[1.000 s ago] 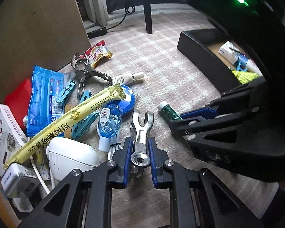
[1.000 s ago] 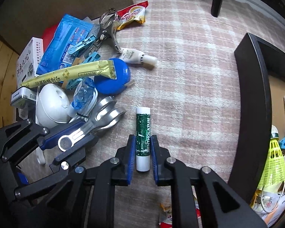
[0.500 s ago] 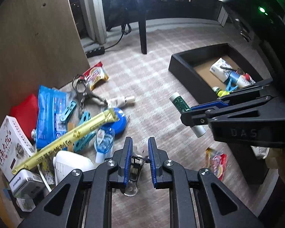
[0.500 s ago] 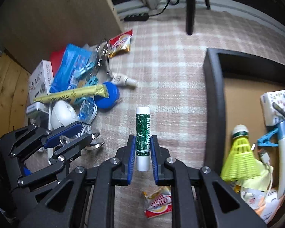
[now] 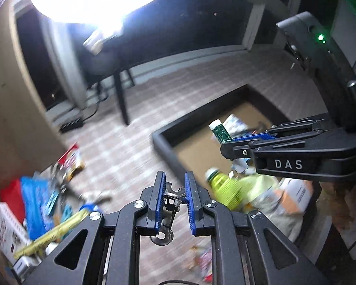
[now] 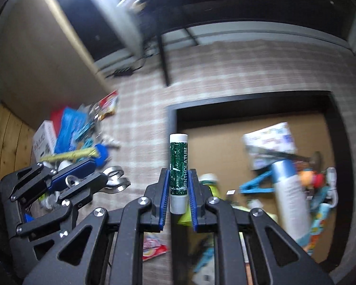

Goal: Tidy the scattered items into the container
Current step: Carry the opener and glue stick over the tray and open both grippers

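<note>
Container (image 6: 337, 156) half filled, both grippers loaded.
Right gripper (image 6: 178, 185) pinches lip balm stick (image 6: 178, 163); left gripper (image 5: 175, 191) pinches metal clip (image 5: 169, 204) above checked carpet (image 5: 135, 142).

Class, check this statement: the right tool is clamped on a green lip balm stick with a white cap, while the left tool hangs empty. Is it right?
Not quite. The left tool is not empty: it is clamped on a metal clip, as the right wrist view shows. The rest stands: the right tool grips the green lip balm stick.
</note>
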The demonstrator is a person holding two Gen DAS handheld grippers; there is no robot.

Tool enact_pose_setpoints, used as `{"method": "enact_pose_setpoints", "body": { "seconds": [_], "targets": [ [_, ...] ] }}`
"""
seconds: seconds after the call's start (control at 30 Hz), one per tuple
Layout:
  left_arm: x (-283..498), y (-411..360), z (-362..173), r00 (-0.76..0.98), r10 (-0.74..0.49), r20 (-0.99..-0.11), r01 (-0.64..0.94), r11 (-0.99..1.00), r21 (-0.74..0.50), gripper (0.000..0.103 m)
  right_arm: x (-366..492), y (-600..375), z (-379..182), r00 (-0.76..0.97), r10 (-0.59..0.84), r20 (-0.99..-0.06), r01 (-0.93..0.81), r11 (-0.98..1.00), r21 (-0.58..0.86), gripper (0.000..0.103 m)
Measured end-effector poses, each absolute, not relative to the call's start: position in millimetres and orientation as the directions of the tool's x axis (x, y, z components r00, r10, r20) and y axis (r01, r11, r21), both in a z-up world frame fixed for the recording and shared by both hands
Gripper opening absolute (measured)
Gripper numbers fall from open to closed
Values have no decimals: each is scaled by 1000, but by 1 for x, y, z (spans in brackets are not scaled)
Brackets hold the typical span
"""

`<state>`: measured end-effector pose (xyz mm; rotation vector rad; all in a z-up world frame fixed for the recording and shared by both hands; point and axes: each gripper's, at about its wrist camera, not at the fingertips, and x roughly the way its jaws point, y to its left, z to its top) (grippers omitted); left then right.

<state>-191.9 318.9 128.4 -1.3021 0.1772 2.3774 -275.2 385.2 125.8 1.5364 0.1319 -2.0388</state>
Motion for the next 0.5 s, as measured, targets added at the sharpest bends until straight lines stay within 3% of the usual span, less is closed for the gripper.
{"method": "enact_pose_setpoints", "body": {
  "seconds": [0.4,0.43,0.5],
  "targets": [
    [-208,407,121,-419,346,-839,-493,-863,-110,16,-324,481,119,-231,-305,-924,339,-915,218,16],
    [-209,411,119,-410,341,-846,-491,-864,-111,17,-325,485,117,-231,-300,-926,331,-919,215,16],
    [-210,414,117,-391,342,-855,-484,-866,-125,30,-327,490,115,-230,-304,-925,322,-920,222,16]
  ]
}}
